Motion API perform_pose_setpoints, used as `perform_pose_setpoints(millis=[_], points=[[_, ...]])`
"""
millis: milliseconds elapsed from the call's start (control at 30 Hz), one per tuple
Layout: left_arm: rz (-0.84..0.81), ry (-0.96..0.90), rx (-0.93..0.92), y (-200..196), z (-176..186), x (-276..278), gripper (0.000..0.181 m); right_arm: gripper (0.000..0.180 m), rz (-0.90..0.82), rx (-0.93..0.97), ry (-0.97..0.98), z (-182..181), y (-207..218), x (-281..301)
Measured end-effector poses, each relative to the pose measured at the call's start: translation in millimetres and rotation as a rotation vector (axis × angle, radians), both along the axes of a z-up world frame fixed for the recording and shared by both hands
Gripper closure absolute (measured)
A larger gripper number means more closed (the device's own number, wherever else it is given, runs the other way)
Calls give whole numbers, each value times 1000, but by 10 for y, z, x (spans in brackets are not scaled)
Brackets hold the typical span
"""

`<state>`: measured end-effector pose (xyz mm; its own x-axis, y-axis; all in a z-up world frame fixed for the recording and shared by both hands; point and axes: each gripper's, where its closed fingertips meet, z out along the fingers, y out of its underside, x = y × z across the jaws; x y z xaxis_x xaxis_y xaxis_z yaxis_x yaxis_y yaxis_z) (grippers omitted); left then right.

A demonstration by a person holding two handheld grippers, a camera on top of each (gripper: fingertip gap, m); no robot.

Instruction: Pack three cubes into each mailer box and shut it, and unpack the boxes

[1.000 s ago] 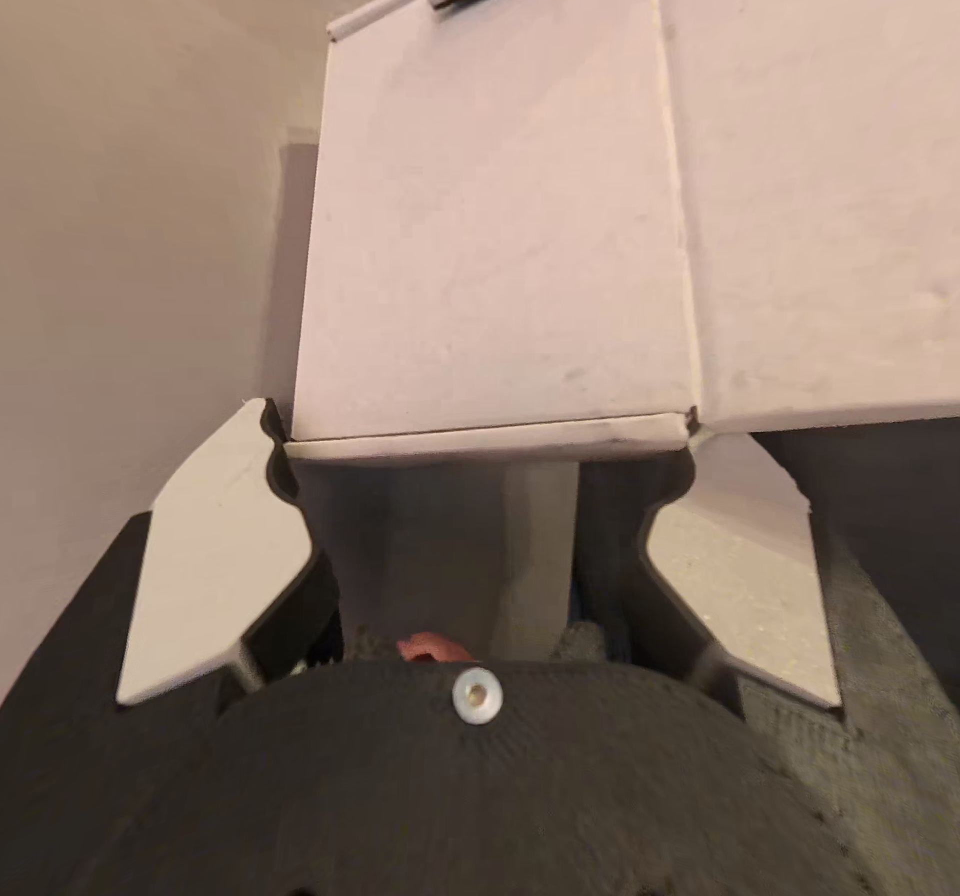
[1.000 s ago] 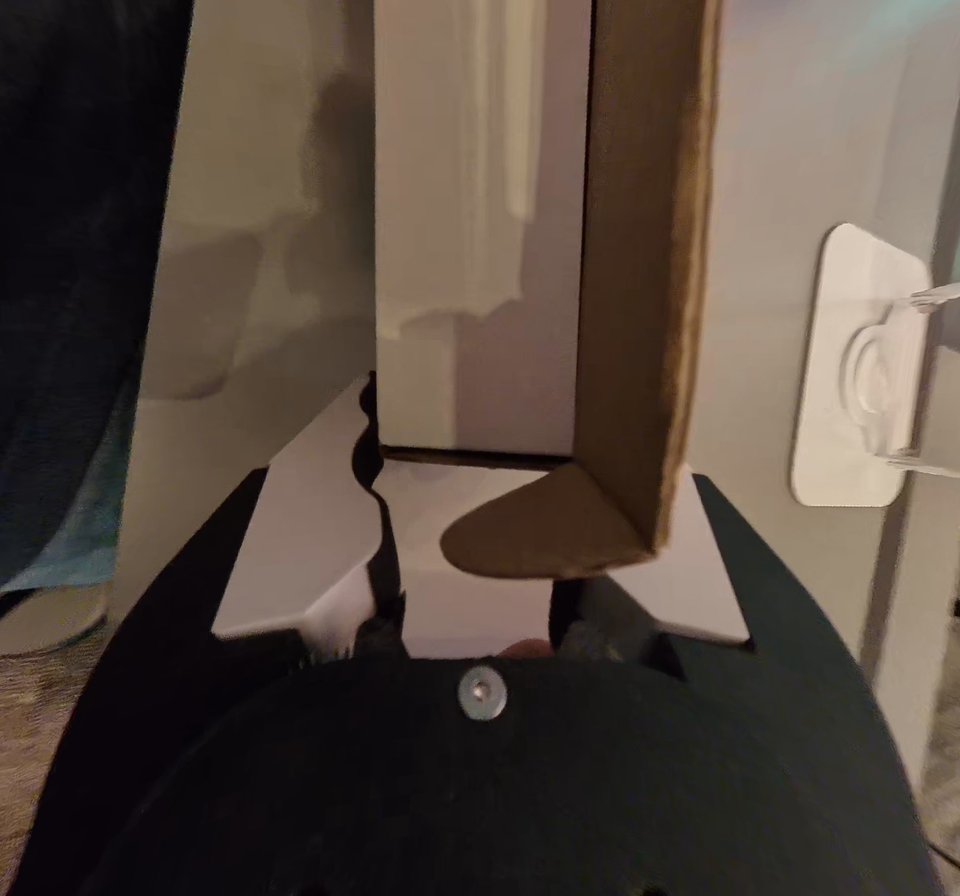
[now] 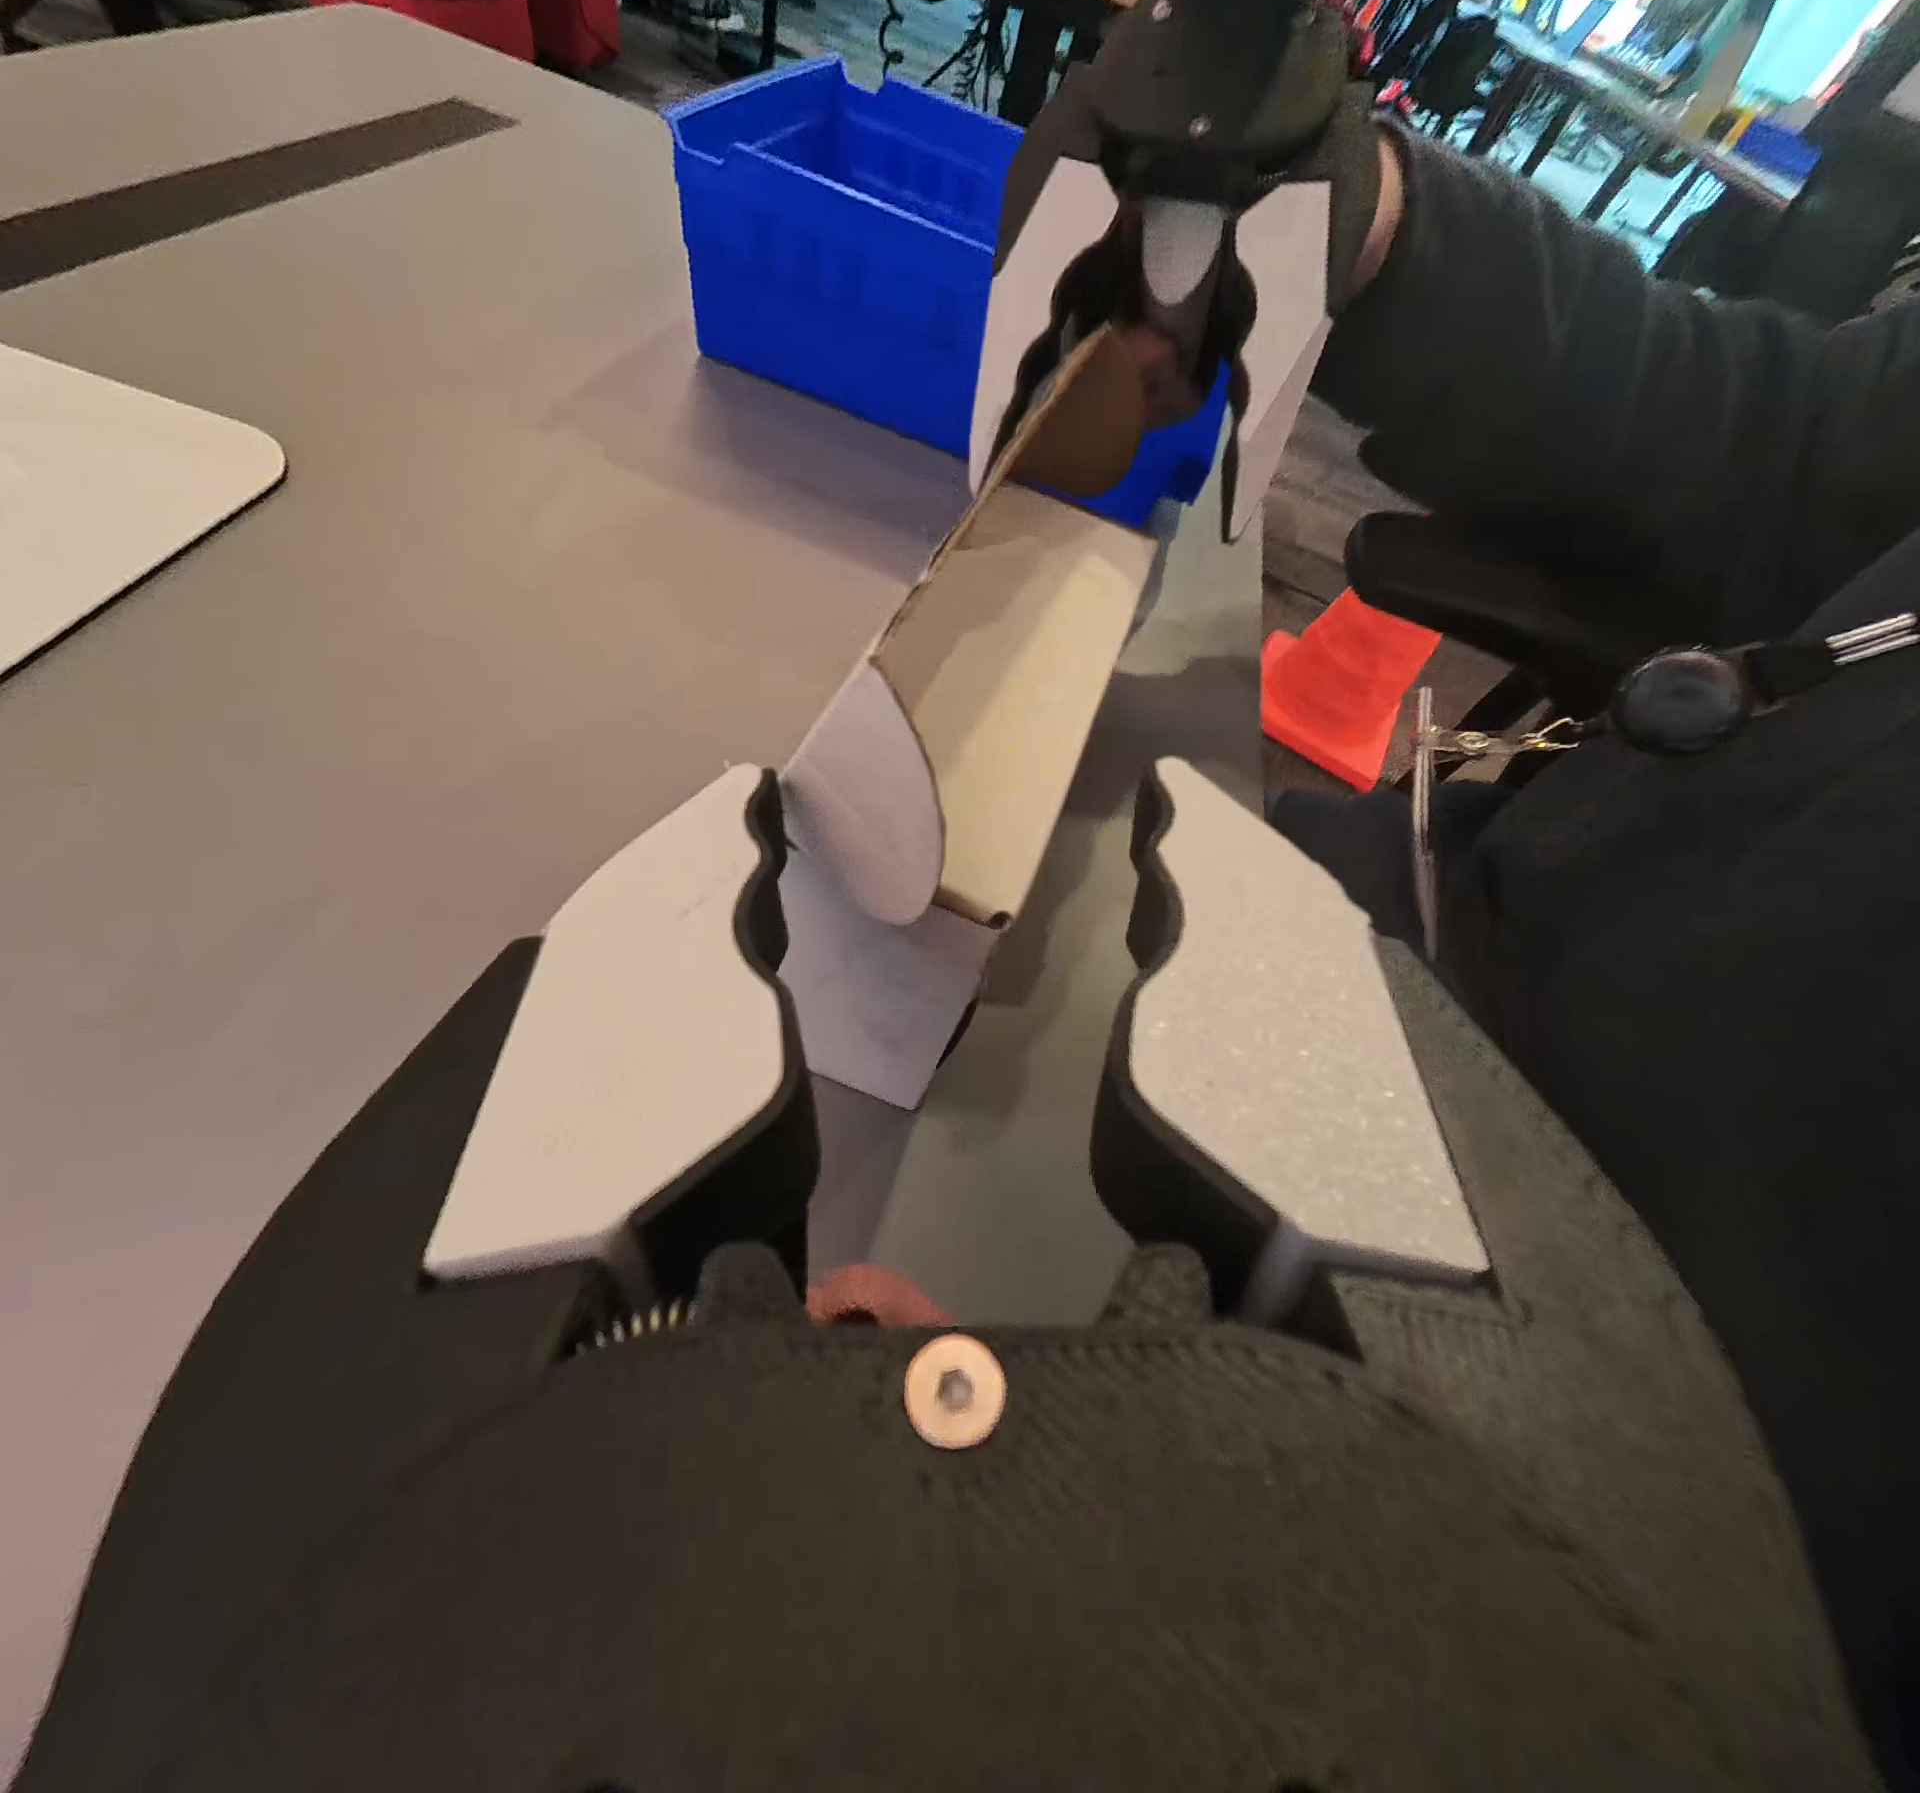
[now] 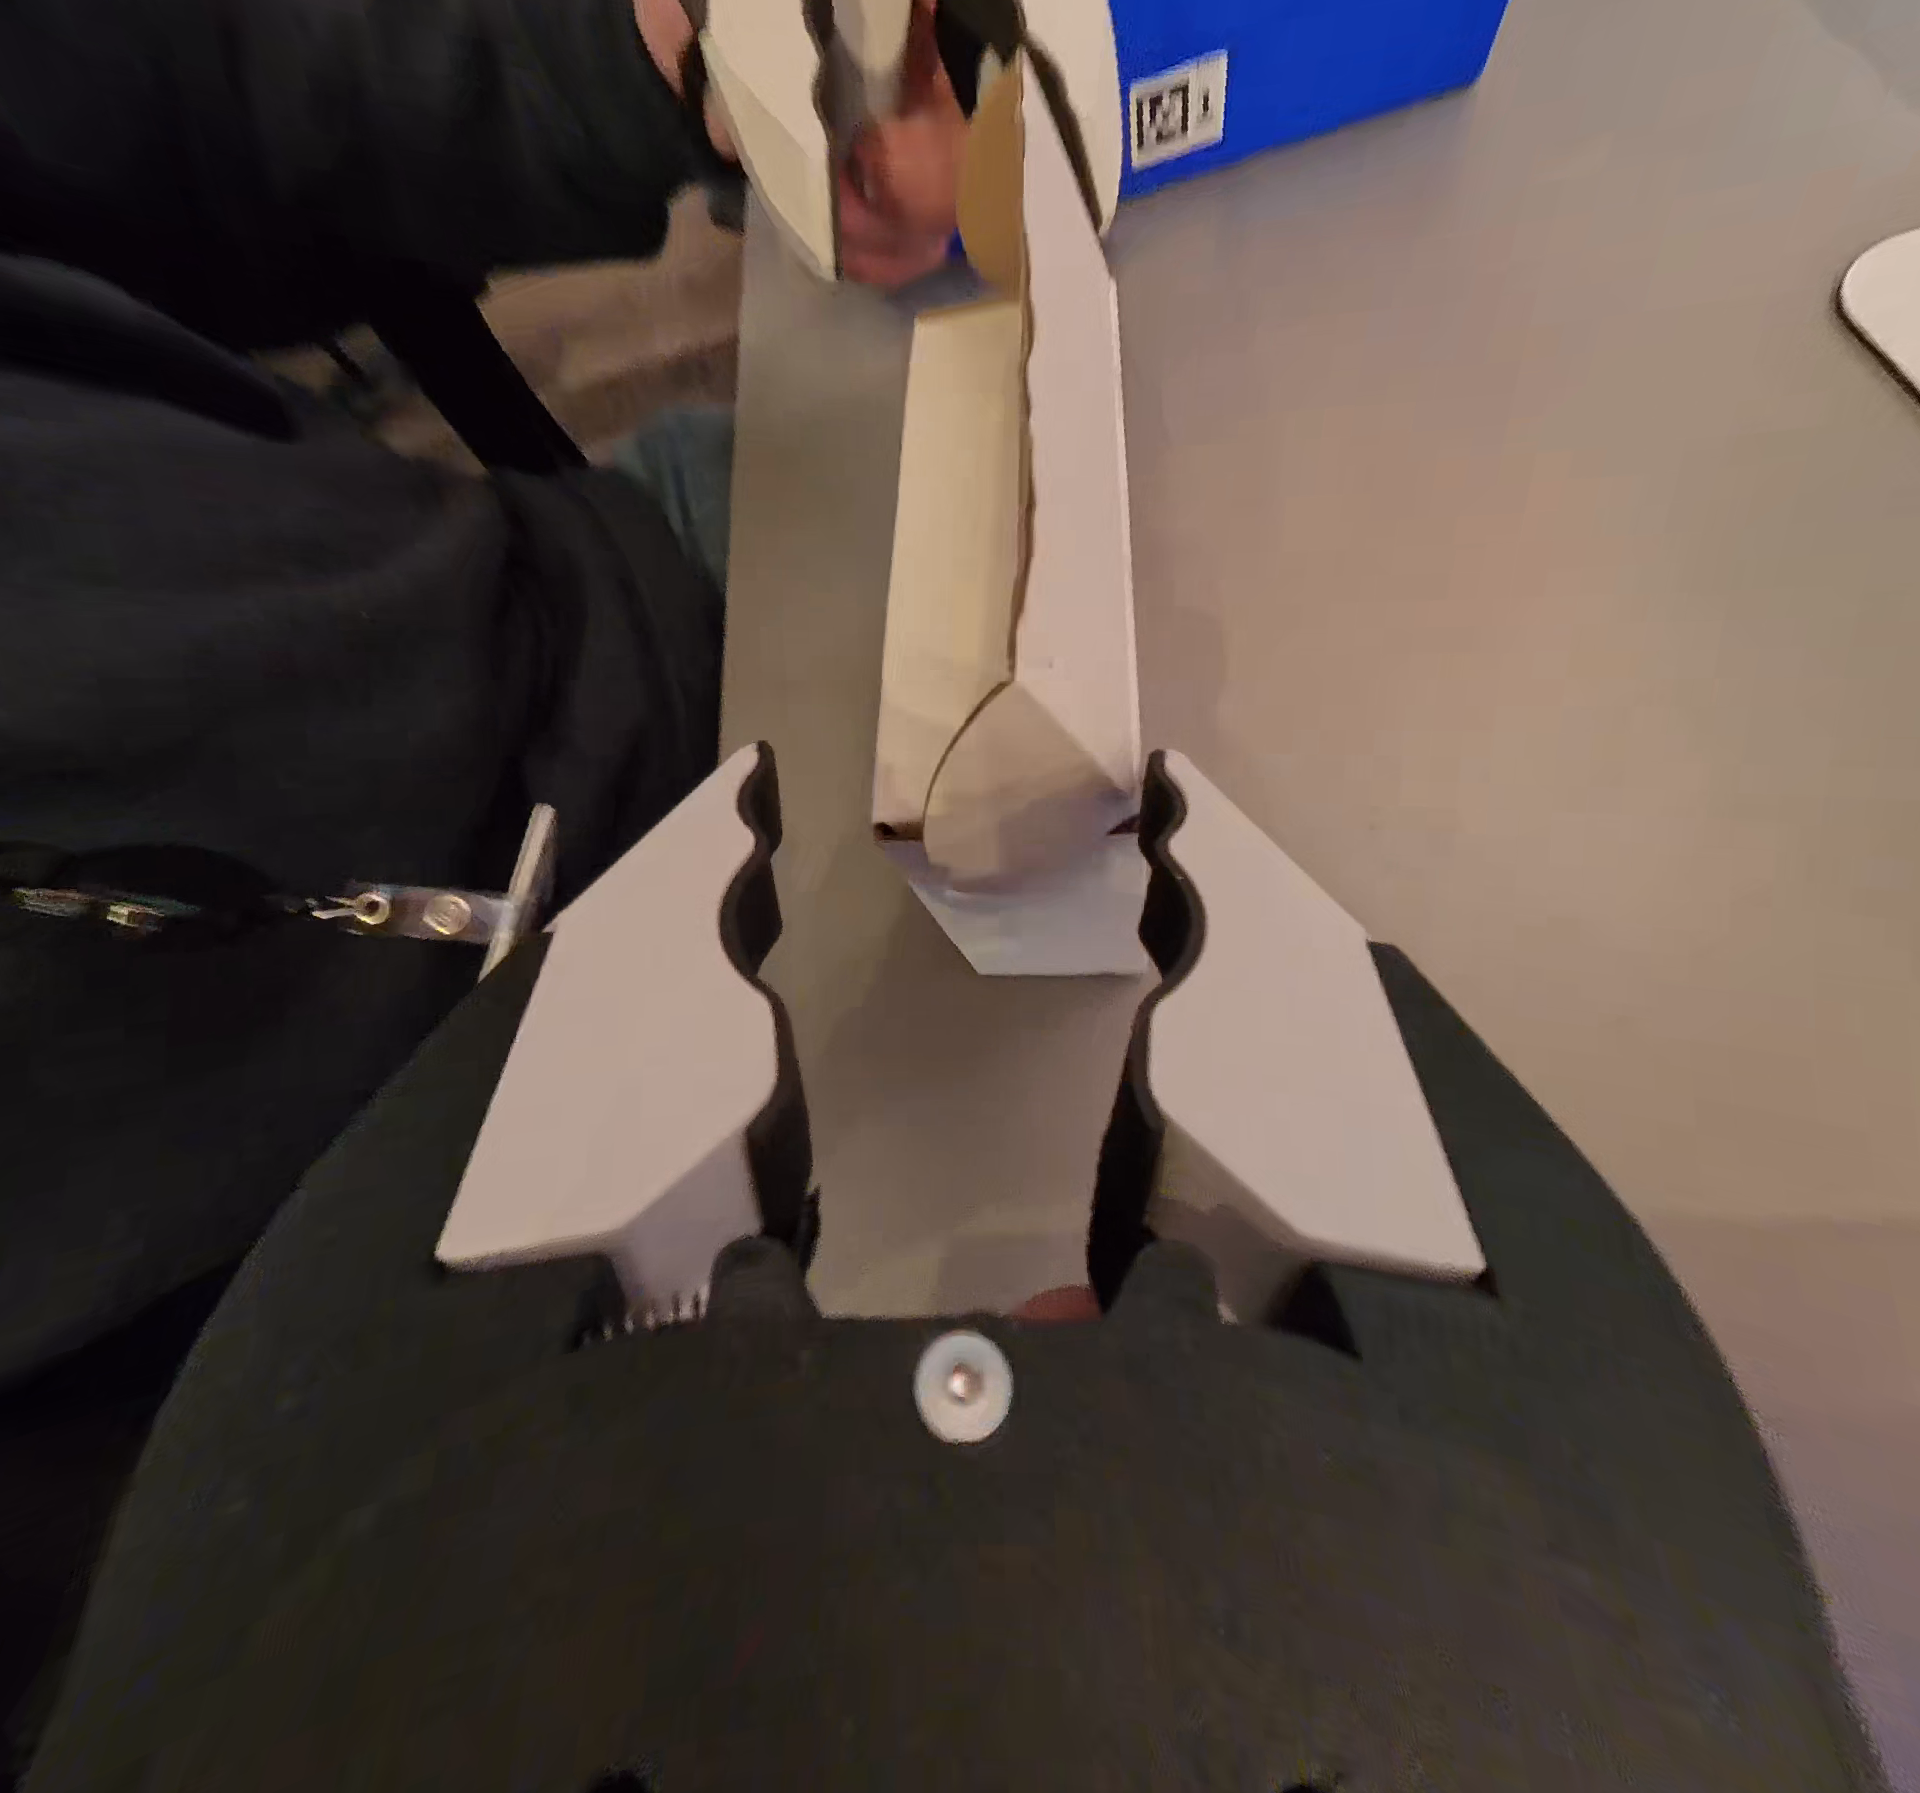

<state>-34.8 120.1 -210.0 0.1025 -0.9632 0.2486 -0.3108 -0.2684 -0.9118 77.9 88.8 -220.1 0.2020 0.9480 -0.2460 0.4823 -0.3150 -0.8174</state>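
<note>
A white mailer box (image 3: 997, 704) lies on the grey table (image 3: 416, 600) between my two grippers, seen end-on; it also shows in the right wrist view (image 4: 1070, 517). Its lid is partly raised, with rounded side flaps sticking out at both ends. My left gripper (image 3: 956, 787) is open at one end, its left finger beside a white flap. My right gripper (image 4: 961, 761) is open at the other end, with a flap close to its right finger. Each gripper shows far off in the other's view, right (image 3: 1107, 496) and left (image 4: 966, 247). No cubes show.
A blue bin (image 3: 831, 268) stands on the table behind the box, also seen in the right wrist view (image 4: 1299, 8). A white mat (image 3: 104, 486) lies on the table. The person in dark clothing (image 3: 1662, 1016) stands at the table edge. An orange cone (image 3: 1340, 694) sits on the floor.
Both grippers have drawn back from the box, which filled both views a second ago. The brown flap between my right gripper's fingers then now sits ahead of its fingertips.
</note>
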Motion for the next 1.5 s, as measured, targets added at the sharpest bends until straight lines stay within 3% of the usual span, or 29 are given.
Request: perform_pose_setpoints(millis=[100, 333, 533, 633, 833, 1067, 1333, 1500], points=[[-18, -19, -12, 24, 47, 6, 124, 120, -30, -46, 102, 164, 1, 23], [-39, 8, 1, 89, 154, -46, 134, 125, -56, -8, -28, 194, 52, 218], [-140, 239, 64, 186, 36, -144, 138, 134, 49, 18, -187, 24, 152, 232], [-216, 309, 101, 189, -91, -85, 140, 145, 96, 10, -175, 6, 159, 173], [-333, 304, 104, 141, -142, 44, 143, 144, 103, -21, -159, 13, 190, 124], [-342, 300, 72, 133, -110, 93, 144, 144, 6, -107, -146, 33, 252, 74], [-241, 241, -23, 191, -92, 134, 147, 144, -206, -197, -113, 40, 353, 28], [-211, 229, -55, 169, -84, 151, 147, 144, -244, -167, -90, 40, 354, 14]])
